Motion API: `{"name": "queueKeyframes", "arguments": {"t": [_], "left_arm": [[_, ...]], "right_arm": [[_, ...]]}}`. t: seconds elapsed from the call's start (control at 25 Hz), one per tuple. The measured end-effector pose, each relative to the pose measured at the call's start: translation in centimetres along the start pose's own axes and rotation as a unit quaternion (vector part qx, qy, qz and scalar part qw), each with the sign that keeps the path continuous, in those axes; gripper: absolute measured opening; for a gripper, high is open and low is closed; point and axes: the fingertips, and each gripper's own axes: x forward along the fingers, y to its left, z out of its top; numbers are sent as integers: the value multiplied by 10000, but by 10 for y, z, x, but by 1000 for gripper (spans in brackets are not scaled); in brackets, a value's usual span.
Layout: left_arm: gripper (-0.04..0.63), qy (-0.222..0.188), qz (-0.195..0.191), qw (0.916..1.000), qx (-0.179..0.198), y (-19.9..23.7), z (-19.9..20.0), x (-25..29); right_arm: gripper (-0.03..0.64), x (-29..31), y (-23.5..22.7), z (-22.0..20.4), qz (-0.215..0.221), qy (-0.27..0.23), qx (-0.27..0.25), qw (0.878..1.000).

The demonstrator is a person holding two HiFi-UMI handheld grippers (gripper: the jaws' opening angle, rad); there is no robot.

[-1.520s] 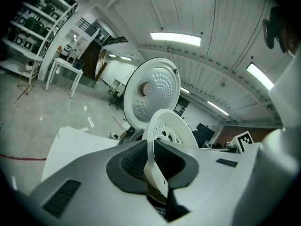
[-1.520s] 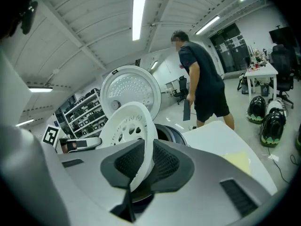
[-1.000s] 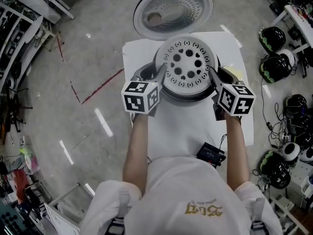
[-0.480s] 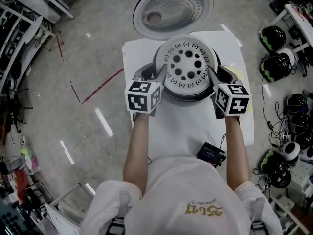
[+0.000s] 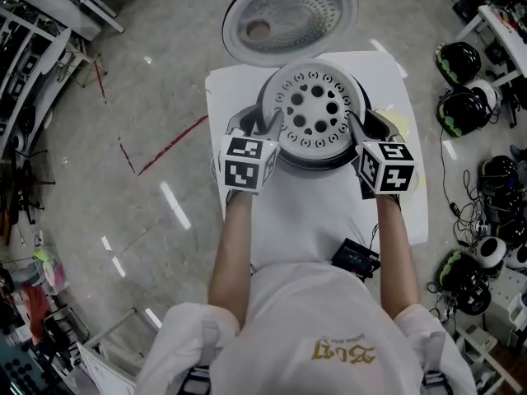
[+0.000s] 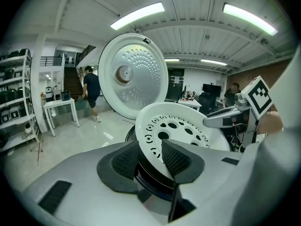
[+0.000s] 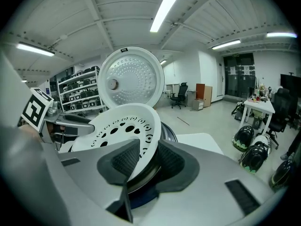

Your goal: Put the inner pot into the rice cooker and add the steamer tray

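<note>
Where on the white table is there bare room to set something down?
Free: the patch of table between the rice cooker and the black device, bordered by the person's left forearm and right forearm. Crowded: the far half, filled by the cooker with the steamer tray on top.

We see the steamer tray [image 5: 314, 105] as white plastic, smooth with a soft sheen and pierced by round holes. Beneath it the inner pot [image 6: 153, 180] shows a dark, glossy rim. The inner face of the far lid [image 5: 290, 15] looks like metal, dimpled and satin. The table [image 5: 313, 212] top is white and matt. The floor [image 5: 140, 97] is polished grey and mirrors the lights.
</note>
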Motion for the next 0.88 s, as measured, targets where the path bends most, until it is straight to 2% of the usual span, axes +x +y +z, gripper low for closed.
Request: {"name": "queueKeyframes", "arguments": {"t": [0.2,0.36,0.56,0.88], "left_arm": [[166,76,149,9994,292,3,-2,3],[178,144,206,9986,468,0,0,4],[187,343,417,9919,1146,-5,-12,5],[189,258,389,9928,1104,-5,-11,3]], "right_arm": [[132,1,1,3,-152,-28,-151,9998],[145,2,-1,2,-444,9,-562,9974],[118,0,3,-6,-739,99,-1249,9894],[118,-3,3,-6,-702,43,-1159,9908]]}}
